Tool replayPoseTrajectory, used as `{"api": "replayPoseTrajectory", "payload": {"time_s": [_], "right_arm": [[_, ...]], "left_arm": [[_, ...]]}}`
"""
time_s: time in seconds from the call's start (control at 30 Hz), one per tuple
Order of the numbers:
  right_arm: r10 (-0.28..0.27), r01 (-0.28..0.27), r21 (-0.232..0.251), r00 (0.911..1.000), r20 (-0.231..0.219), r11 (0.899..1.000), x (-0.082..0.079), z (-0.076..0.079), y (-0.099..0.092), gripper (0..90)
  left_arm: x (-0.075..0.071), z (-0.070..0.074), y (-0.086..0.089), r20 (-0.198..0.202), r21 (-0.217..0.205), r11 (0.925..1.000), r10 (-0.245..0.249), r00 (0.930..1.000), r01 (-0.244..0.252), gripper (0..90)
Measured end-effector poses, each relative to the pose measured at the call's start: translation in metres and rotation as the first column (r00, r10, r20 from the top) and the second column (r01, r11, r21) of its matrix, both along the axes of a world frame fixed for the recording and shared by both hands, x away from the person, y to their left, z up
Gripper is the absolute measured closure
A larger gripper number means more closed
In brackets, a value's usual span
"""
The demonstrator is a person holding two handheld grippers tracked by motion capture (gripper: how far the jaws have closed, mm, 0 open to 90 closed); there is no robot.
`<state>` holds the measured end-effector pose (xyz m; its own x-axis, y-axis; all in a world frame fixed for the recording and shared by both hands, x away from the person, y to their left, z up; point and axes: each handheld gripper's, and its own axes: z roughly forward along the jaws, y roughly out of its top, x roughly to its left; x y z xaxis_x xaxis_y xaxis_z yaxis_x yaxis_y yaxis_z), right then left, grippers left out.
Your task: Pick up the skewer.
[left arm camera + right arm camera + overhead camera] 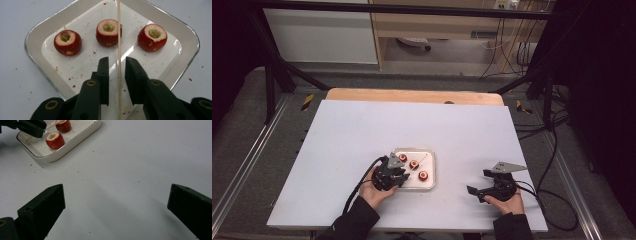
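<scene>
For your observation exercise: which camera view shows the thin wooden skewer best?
The left gripper view: the skewer runs lengthwise between the left gripper's jaws, over the tray. The high view shows a faint line; the right gripper view, a short piece.

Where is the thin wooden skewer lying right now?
In the left gripper view the skewer lies in the white tray, running between the left gripper's open jaws and past the middle cored fruit.

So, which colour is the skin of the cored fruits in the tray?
Red, with pale flesh at the cut tops. The fruits in the tray show best in the left gripper view.
</scene>
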<state>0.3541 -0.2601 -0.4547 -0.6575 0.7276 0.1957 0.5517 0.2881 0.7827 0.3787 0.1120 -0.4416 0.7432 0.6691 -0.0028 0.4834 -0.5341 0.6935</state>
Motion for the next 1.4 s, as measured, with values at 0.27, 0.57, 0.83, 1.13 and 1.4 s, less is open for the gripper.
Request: {"api": "replayPoseTrajectory", "payload": {"time_s": [0.27, 0.57, 0.83, 1.13, 1.4], "right_arm": [[0.002, -0.002, -0.003, 1.0000, -0.007, 1.000, 0.000, 0.000, 0.000, 1.9], [0.002, -0.002, -0.002, 1.0000, -0.001, 1.000, 0.000, 0.000, 0.000, 1.9], [0.000, 0.000, -0.005, 1.0000, 0.005, 1.000, -0.001, 0.002, 0.000, 1.9], [0.020, -0.020, -0.016, 0.9996, 0.020, 1.000, -0.002, 0.007, 0.007, 1.1], [0.044, -0.041, -0.071, 0.9980, 0.046, 0.997, -0.003, 0.010, 0.018, 1.3]], "left_arm": [[-0.001, -0.003, -0.001, 0.002, -0.003, 1.0000, 0.002, 1.0000, -0.002, 83.9], [-0.002, -0.003, 0.001, 0.011, -0.025, 0.9997, -0.001, 0.9999, 0.001, 87.7], [-0.007, 0.004, 0.005, 0.023, -0.058, 0.9980, -0.025, 0.9994, 0.027, 87.9], [-0.011, 0.012, 0.007, 0.025, -0.072, 0.9961, -0.048, 0.9985, 0.050, 88.0], [-0.014, 0.016, 0.004, 0.020, -0.050, 0.9946, -0.089, 0.9958, 0.090, 87.9]]}}
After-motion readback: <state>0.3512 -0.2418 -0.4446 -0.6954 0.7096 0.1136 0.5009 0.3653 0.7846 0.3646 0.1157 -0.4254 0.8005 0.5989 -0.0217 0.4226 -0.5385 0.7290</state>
